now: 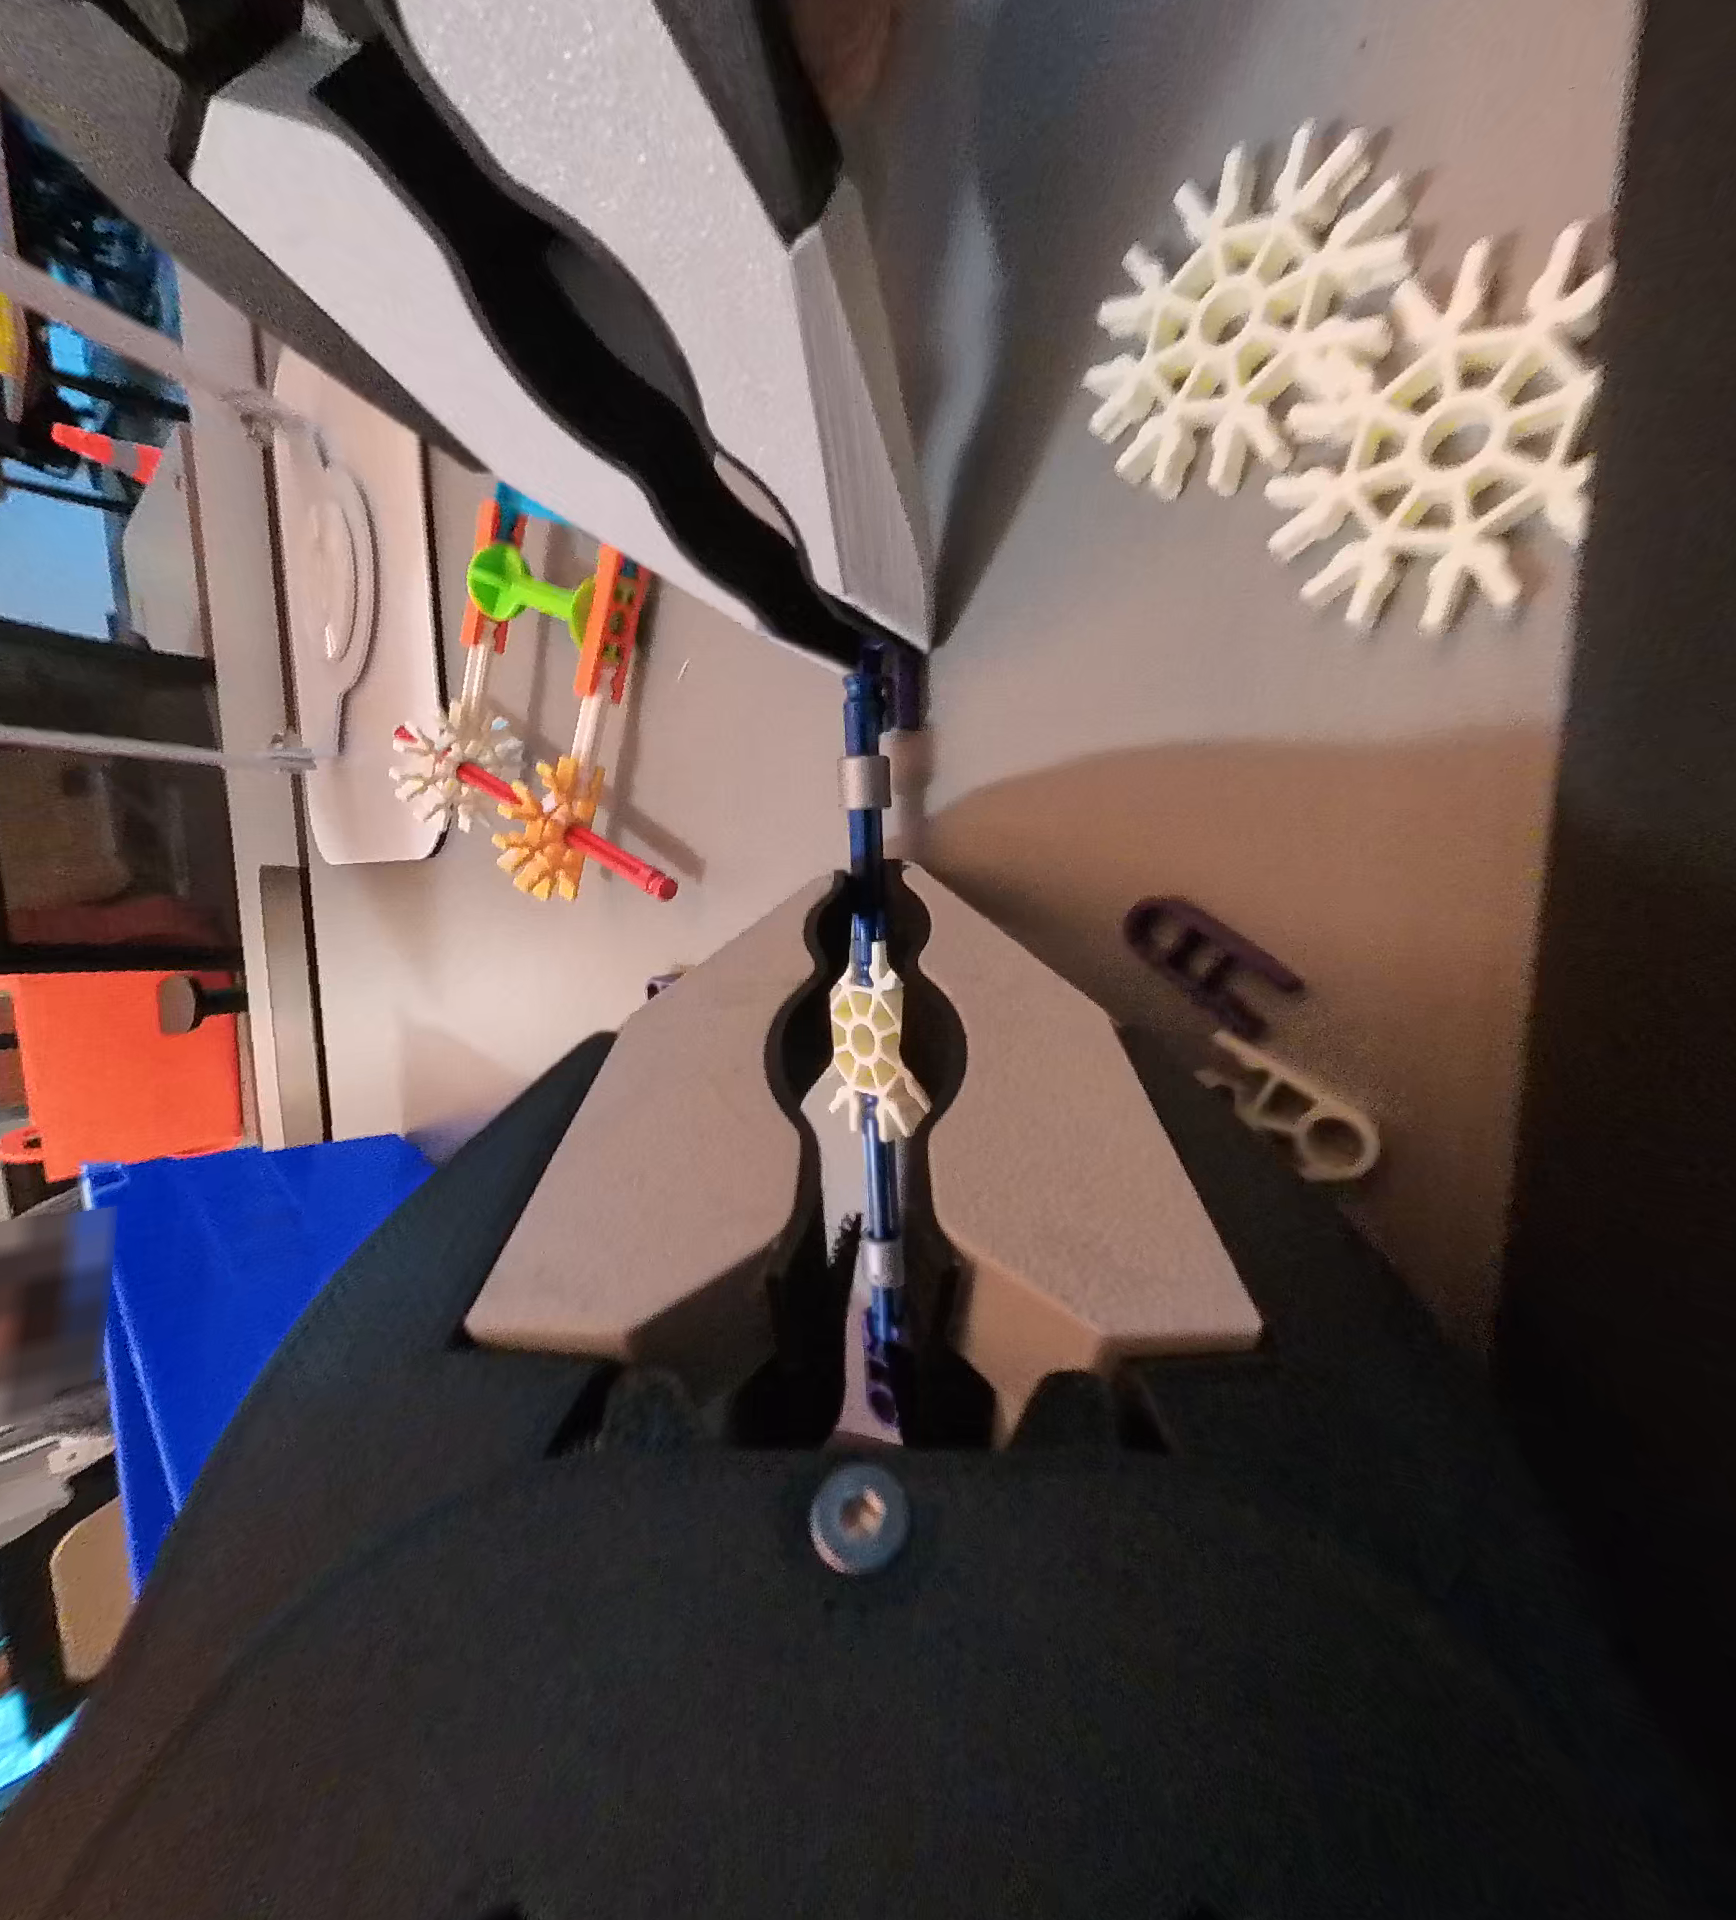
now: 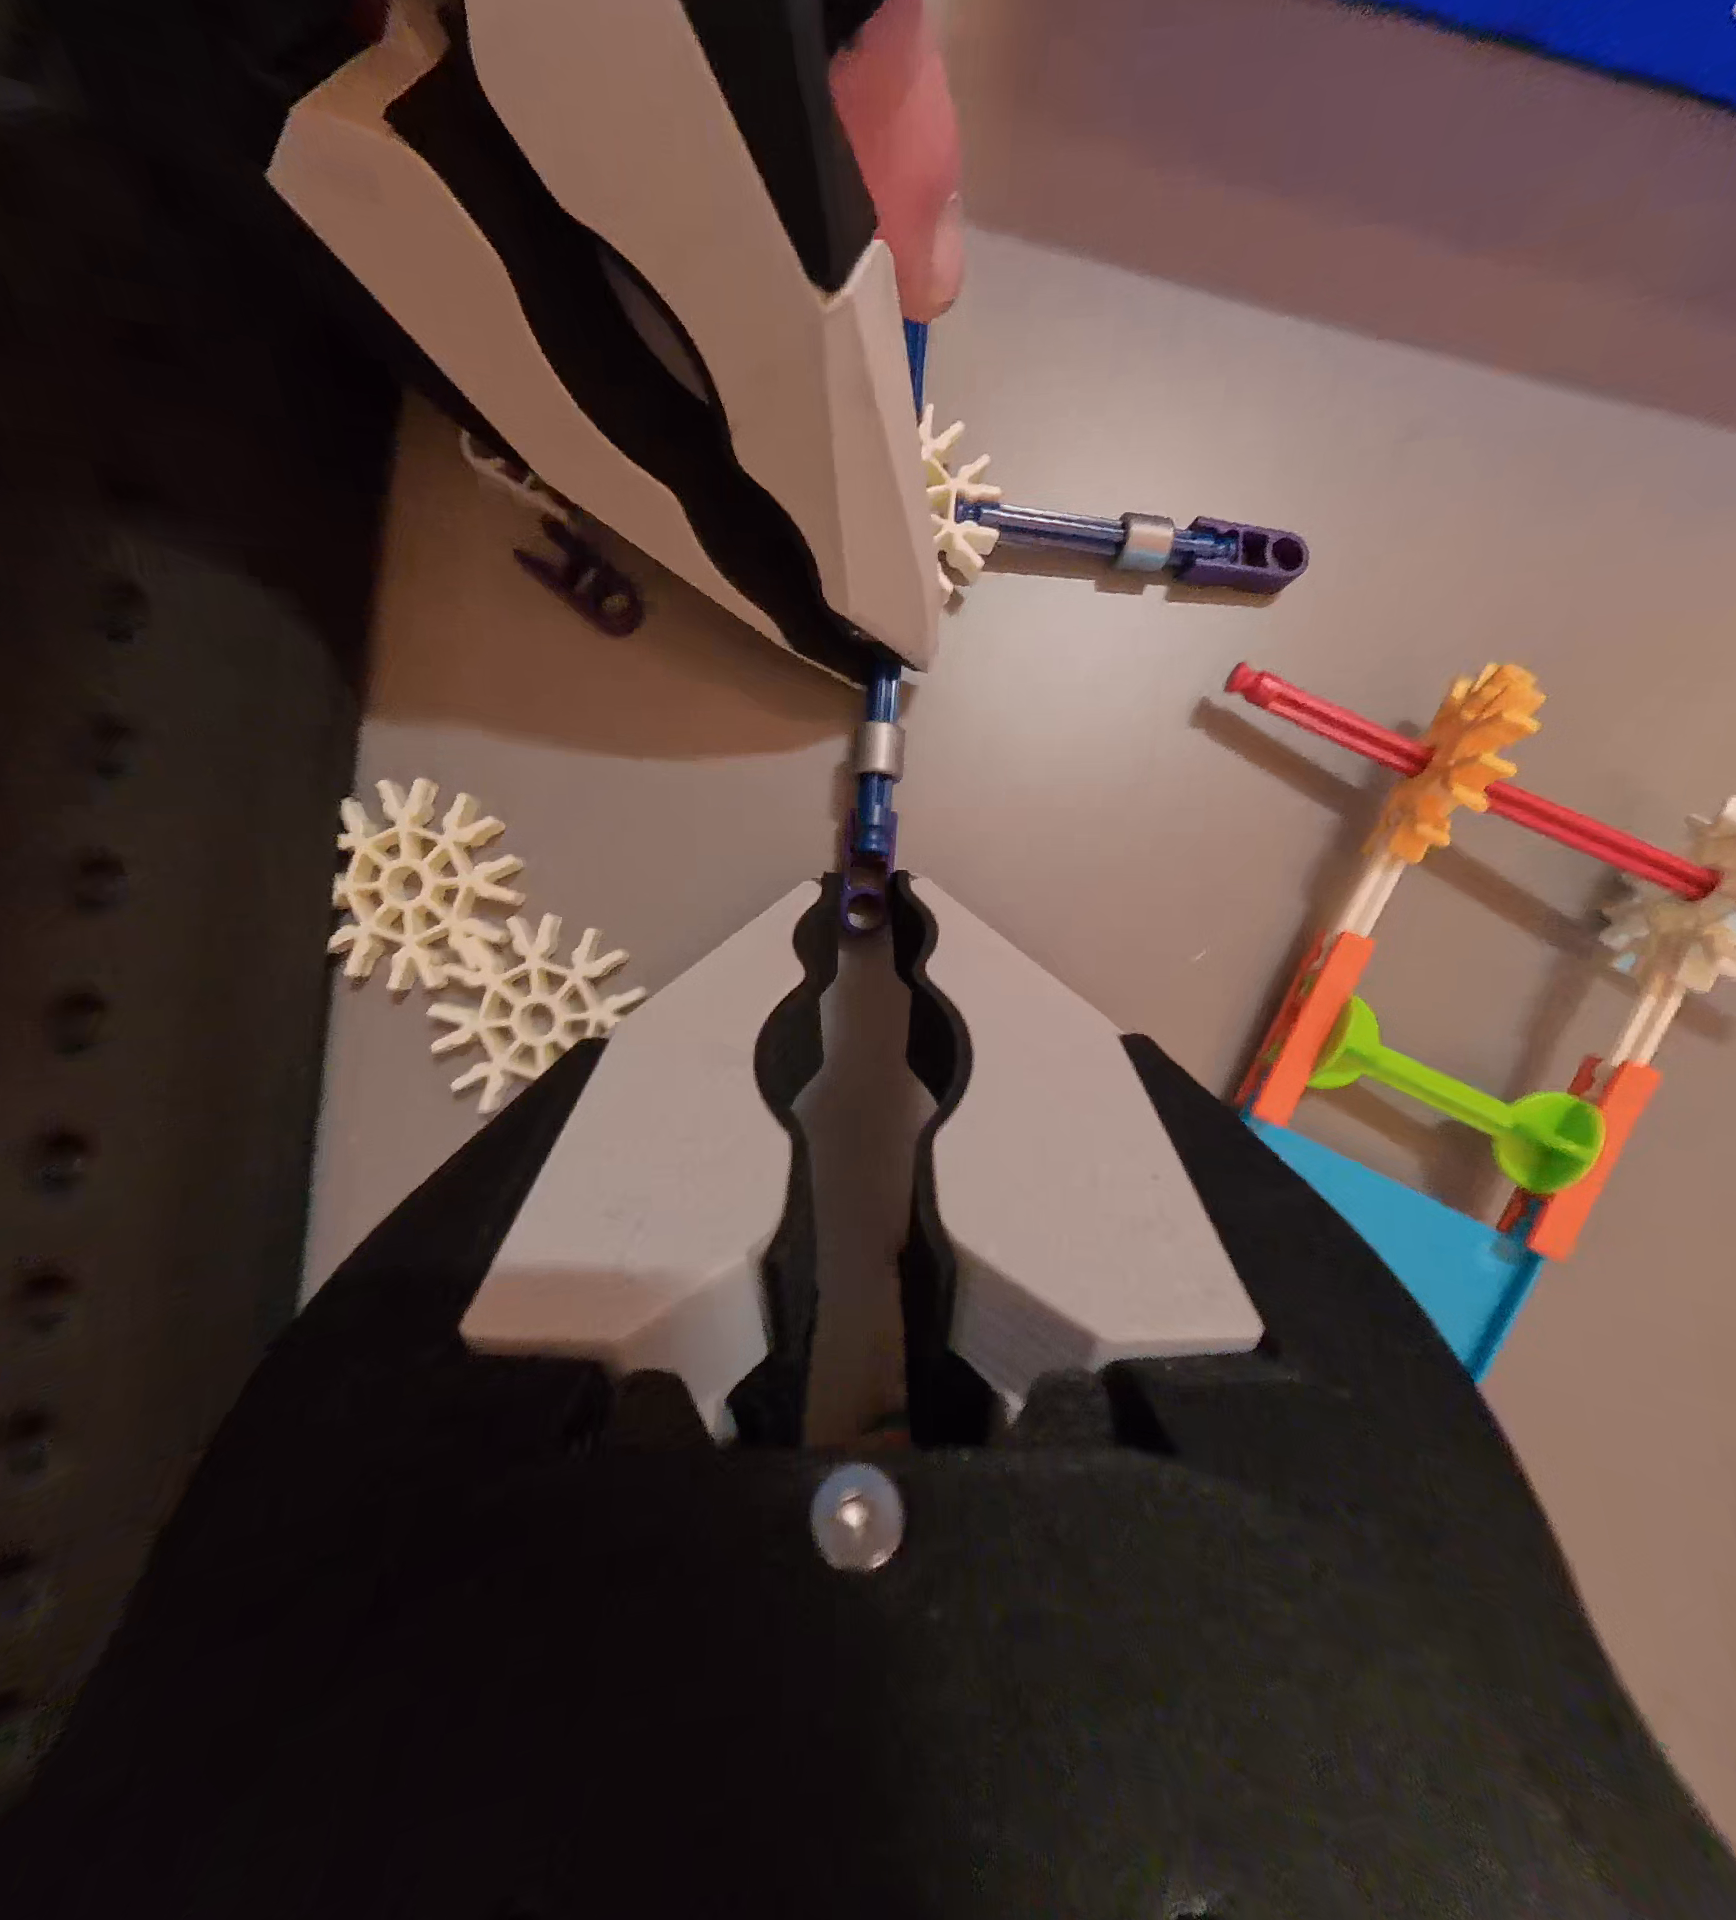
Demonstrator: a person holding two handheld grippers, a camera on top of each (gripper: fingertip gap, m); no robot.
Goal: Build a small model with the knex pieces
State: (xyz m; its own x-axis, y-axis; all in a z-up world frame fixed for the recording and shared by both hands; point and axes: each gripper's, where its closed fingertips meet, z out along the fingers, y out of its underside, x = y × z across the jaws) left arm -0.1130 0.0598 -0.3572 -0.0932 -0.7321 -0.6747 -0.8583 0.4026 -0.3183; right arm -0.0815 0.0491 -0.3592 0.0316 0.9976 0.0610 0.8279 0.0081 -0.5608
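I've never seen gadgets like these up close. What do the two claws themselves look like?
Both look alike. Each claw, left and right, has two pale grey wedge-shaped fingers tapering to a point, with wavy black pads along their inner edges. They sit in a matte black, rough-textured body with one silver screw at its centre. No cables, markings or sleeves show.

Cream snowflake connectors point(image 2: 474, 940); blue rod point(image 2: 879, 769) with silver sleeve point(image 2: 877, 746) and purple end clip point(image 2: 862, 902); red rod point(image 2: 1466, 774); orange connector point(image 2: 1466, 769); lime-green spool point(image 2: 1456, 1107); grey bench point(image 2: 1207, 364).
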